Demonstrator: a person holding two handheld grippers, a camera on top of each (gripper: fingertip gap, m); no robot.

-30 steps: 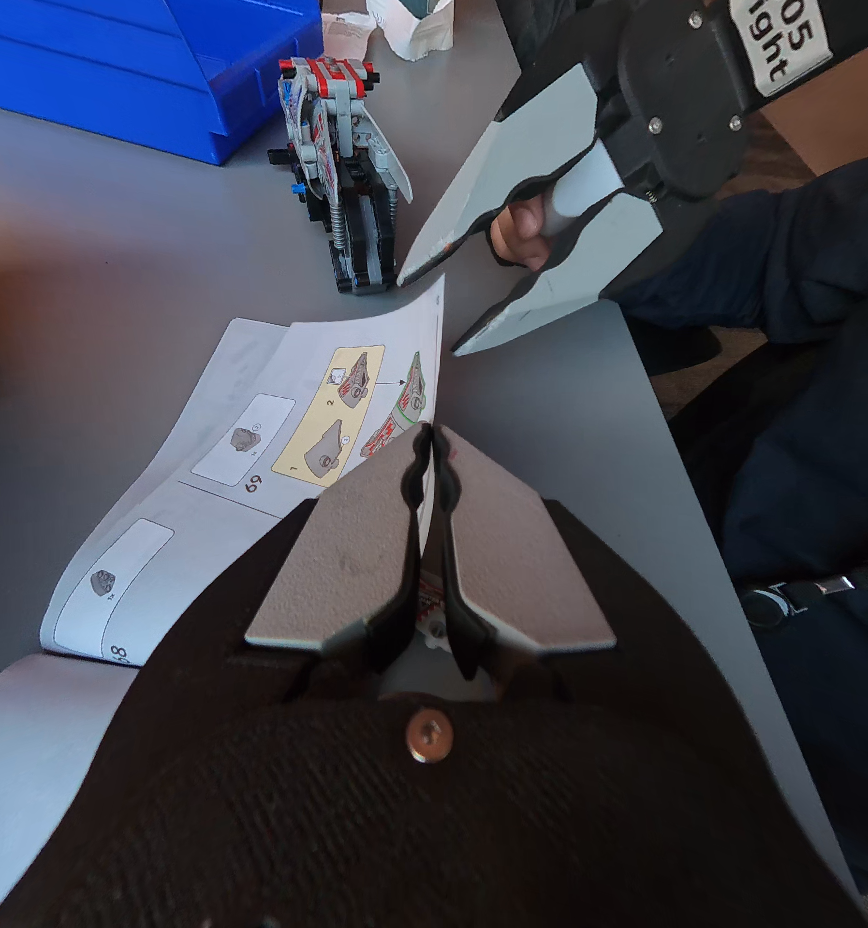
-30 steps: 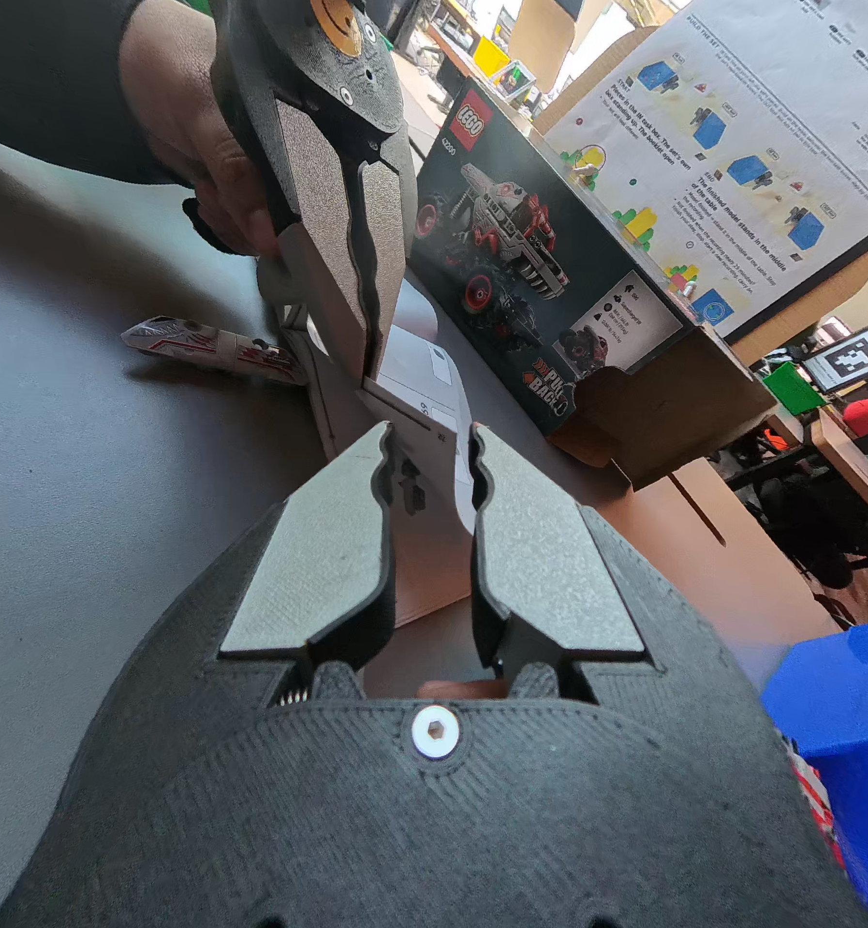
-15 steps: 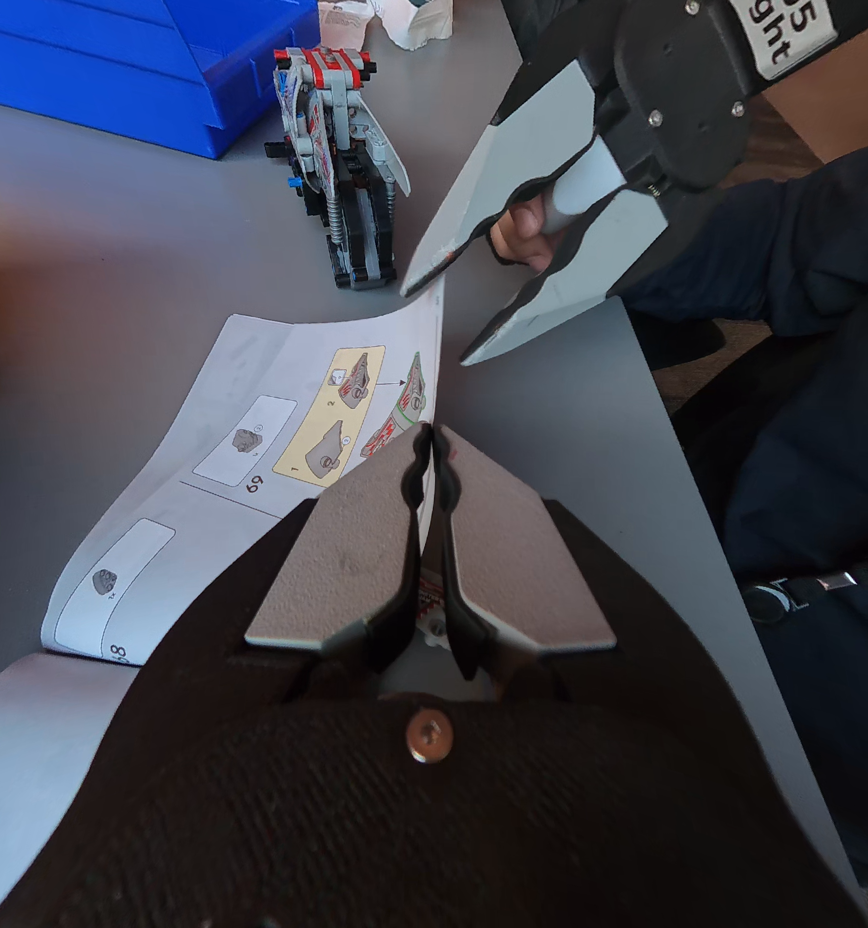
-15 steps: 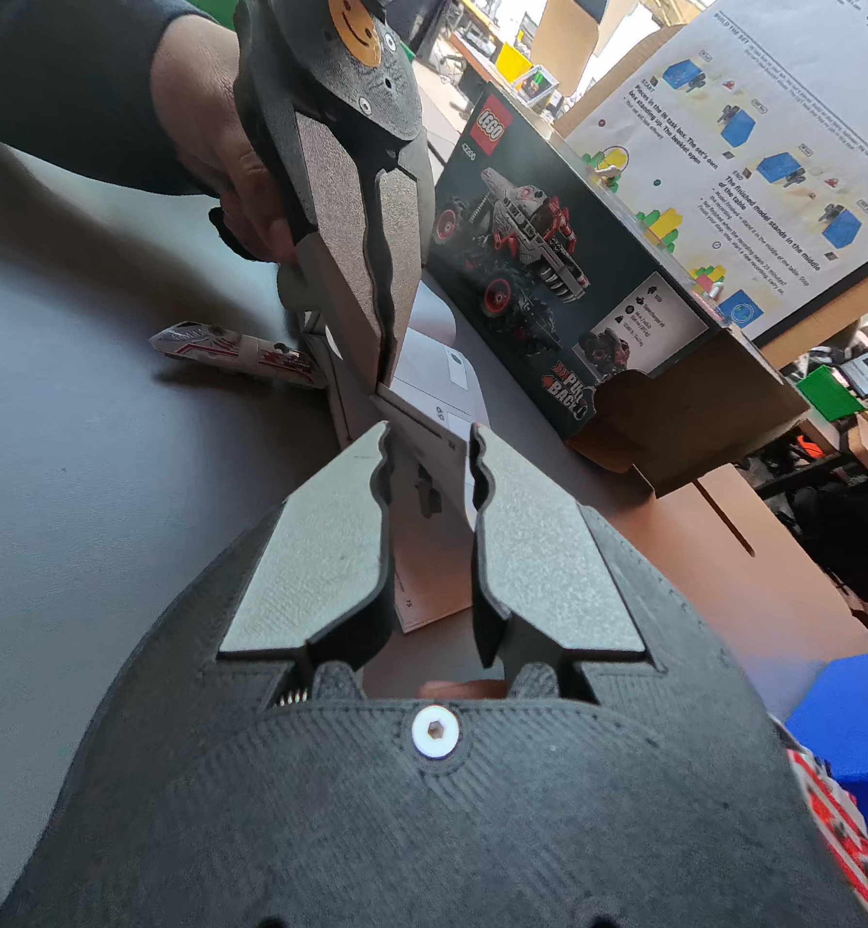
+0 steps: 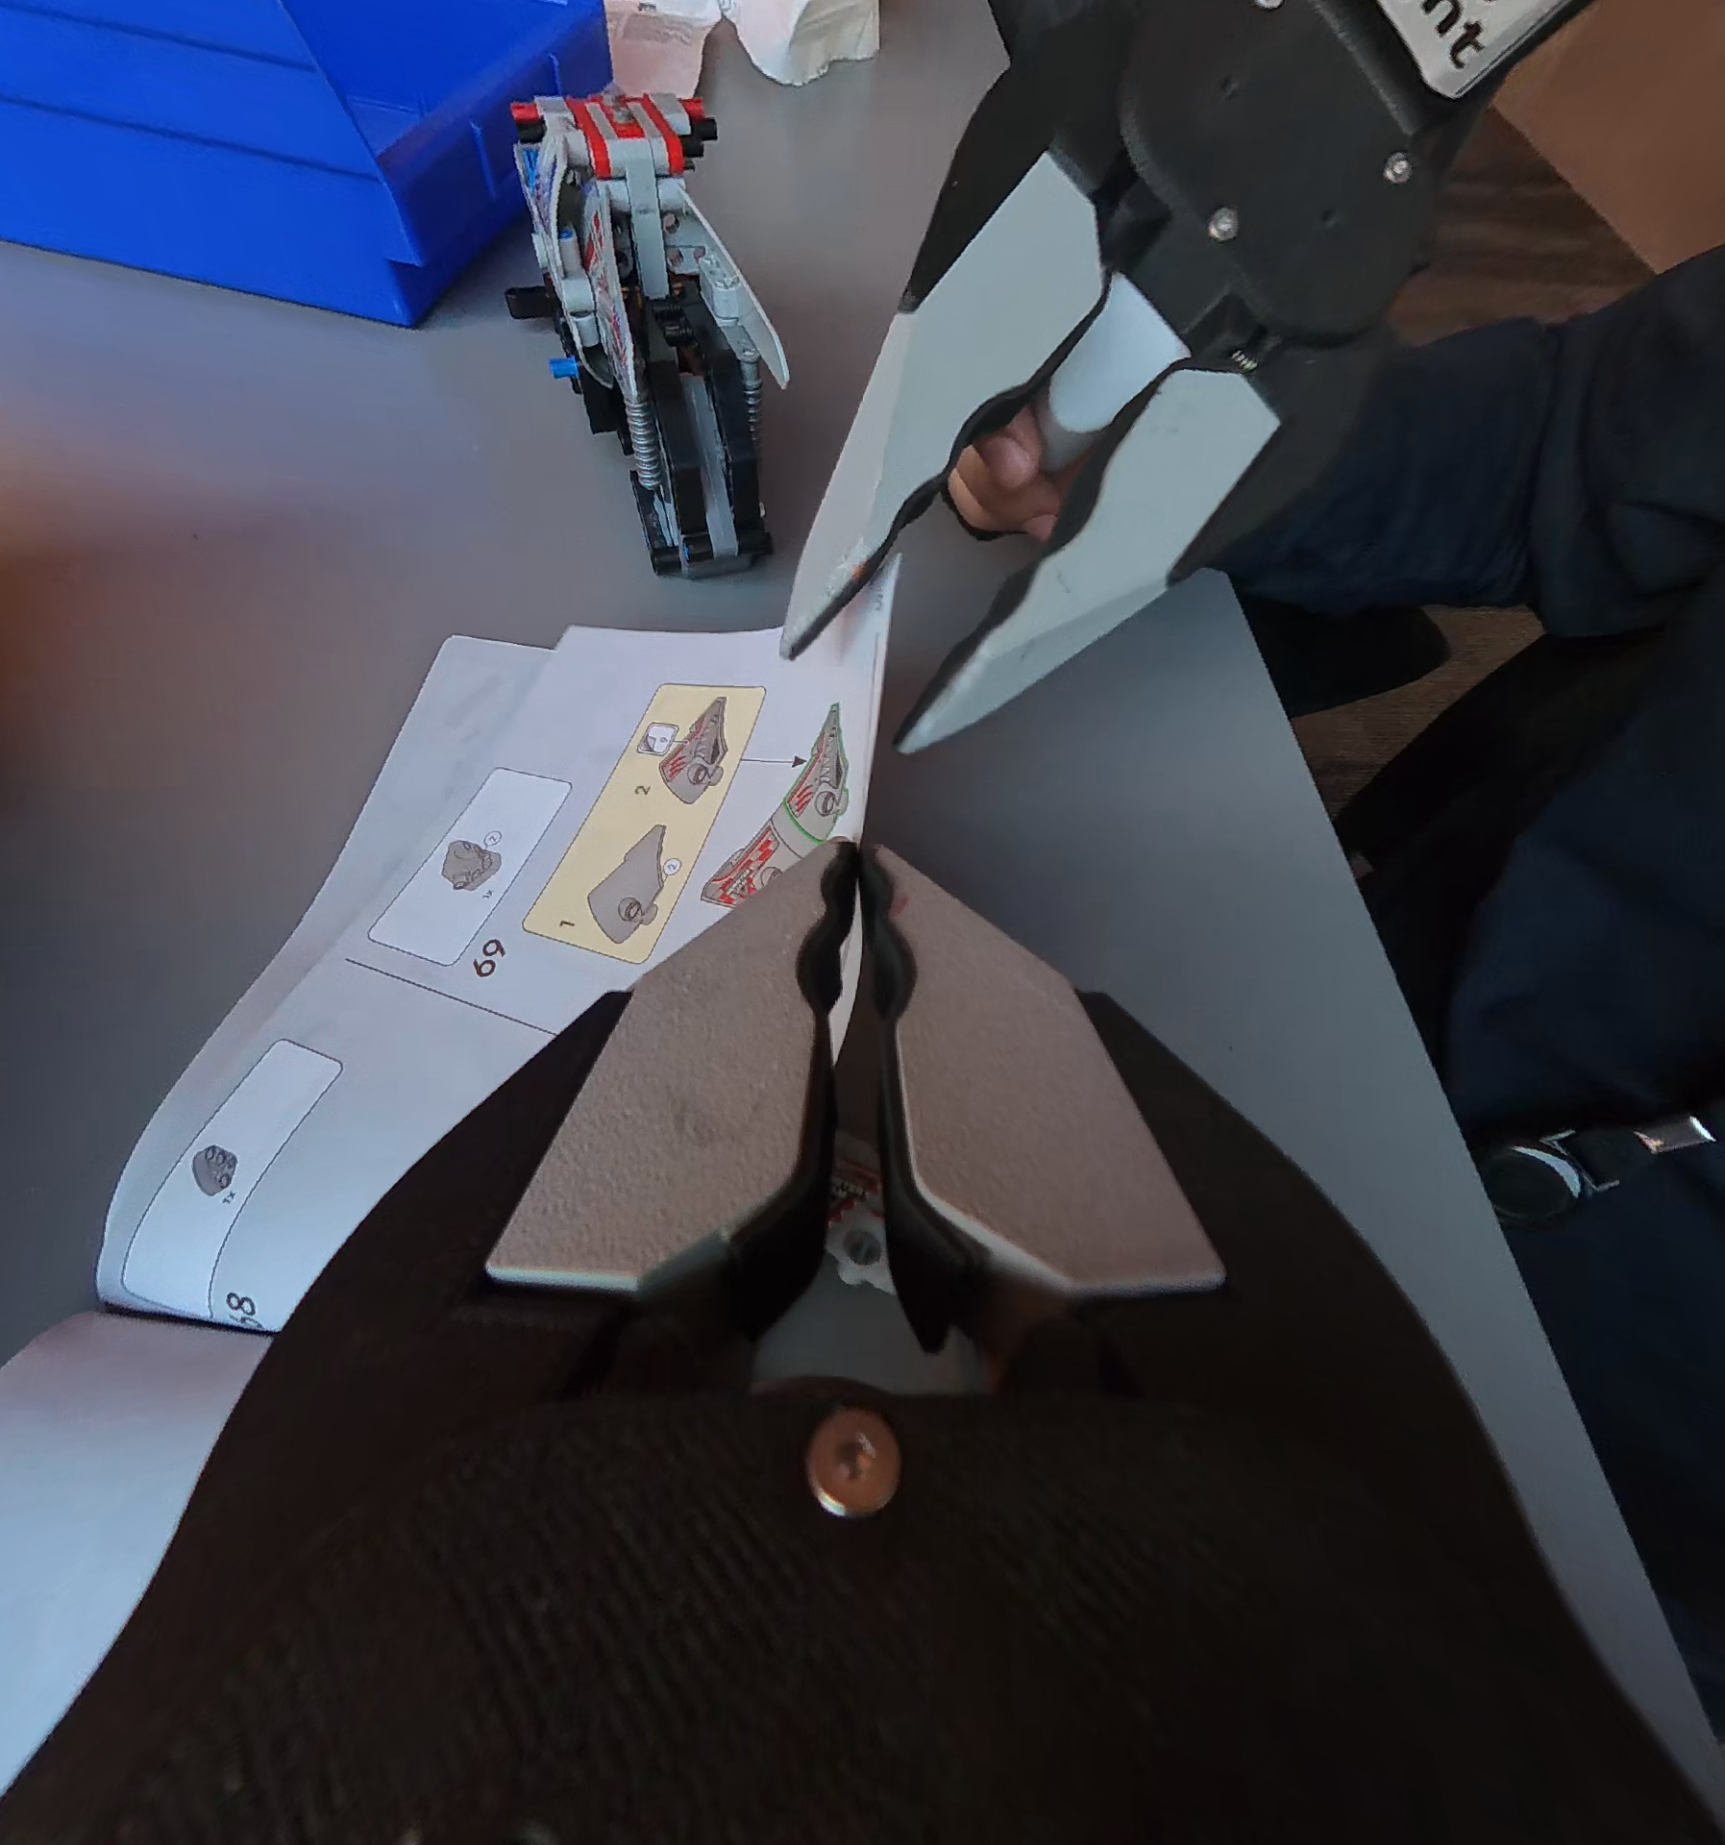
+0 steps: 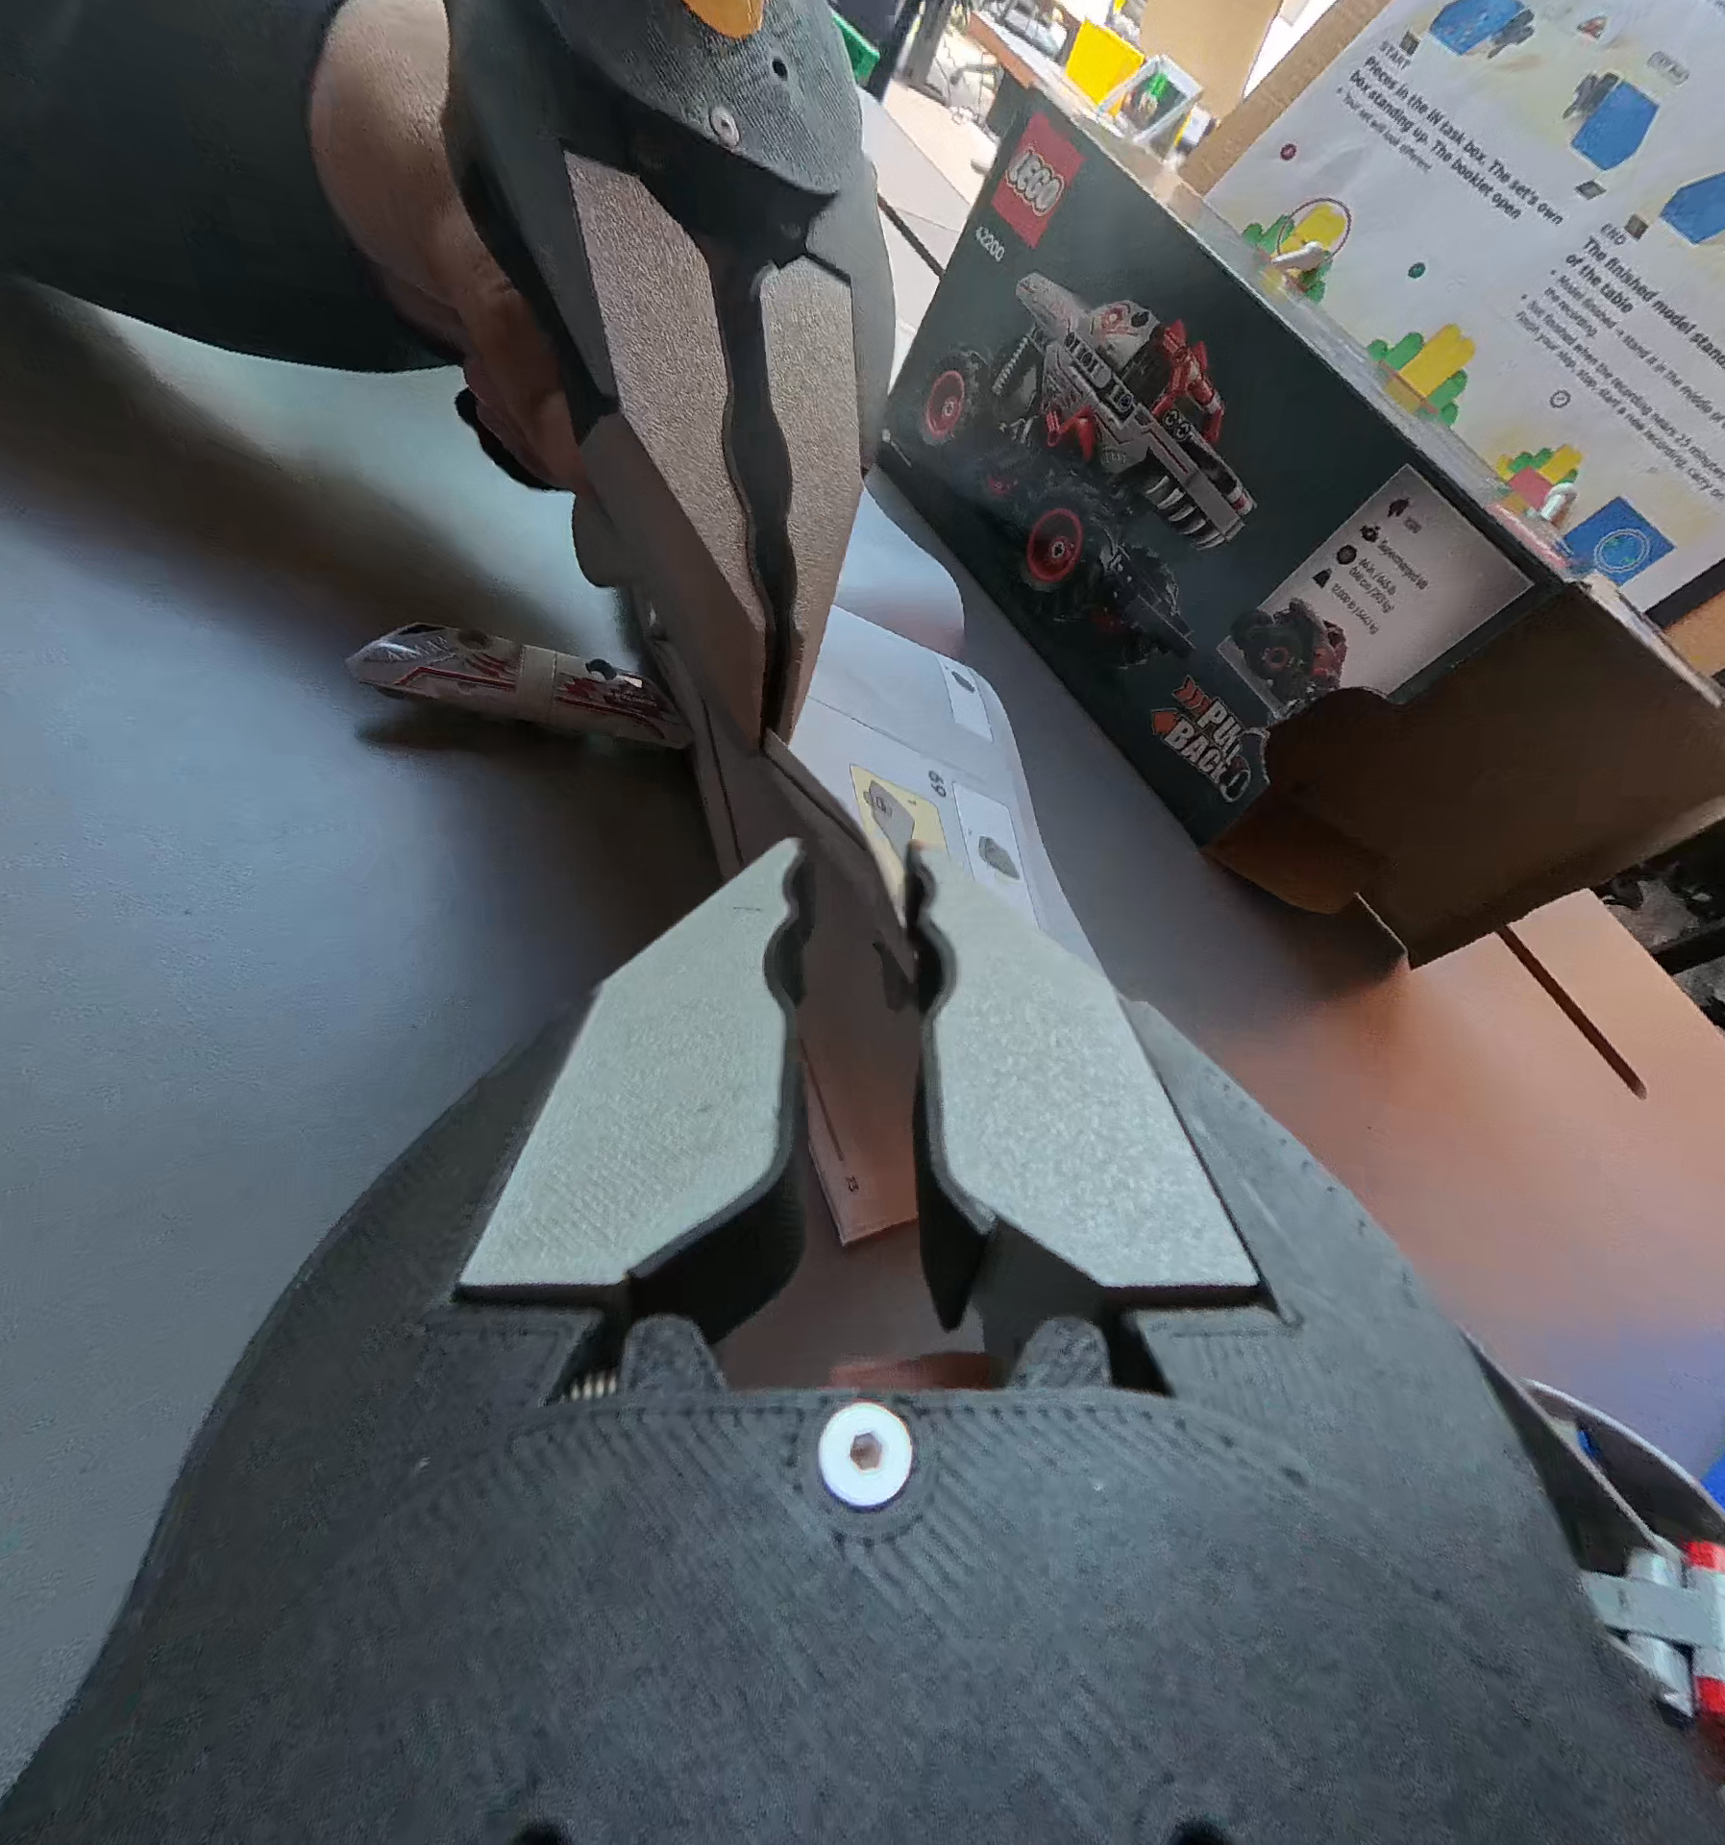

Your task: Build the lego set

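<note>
The instruction booklet (image 5: 499, 899) lies open on the grey table. My left gripper (image 5: 860, 857) is shut on the right edge of a page and holds it raised; it also shows in the right wrist view (image 6: 773, 734). My right gripper (image 6: 853, 869) is open, with its two fingers on either side of the same raised page edge (image 6: 883, 899); it shows in the left wrist view (image 5: 853, 689) near the page's top corner. The partly built lego model (image 5: 638, 329) stands beyond the booklet. A loose white and red lego panel (image 6: 519, 684) lies on the table beside the left gripper.
A blue bin (image 5: 239, 130) sits at the far left behind the model. The lego box (image 6: 1188, 499) stands beyond the booklet, with a printed poster (image 6: 1587, 250) behind it. The table edge (image 5: 1337, 849) runs on the right, next to a person's dark sleeve (image 5: 1587, 479). The tips of both grippers are at nearly the same place.
My right gripper has moved down and closer, so its open fingers now flank the raised page edge. My left gripper stays shut on the page.
</note>
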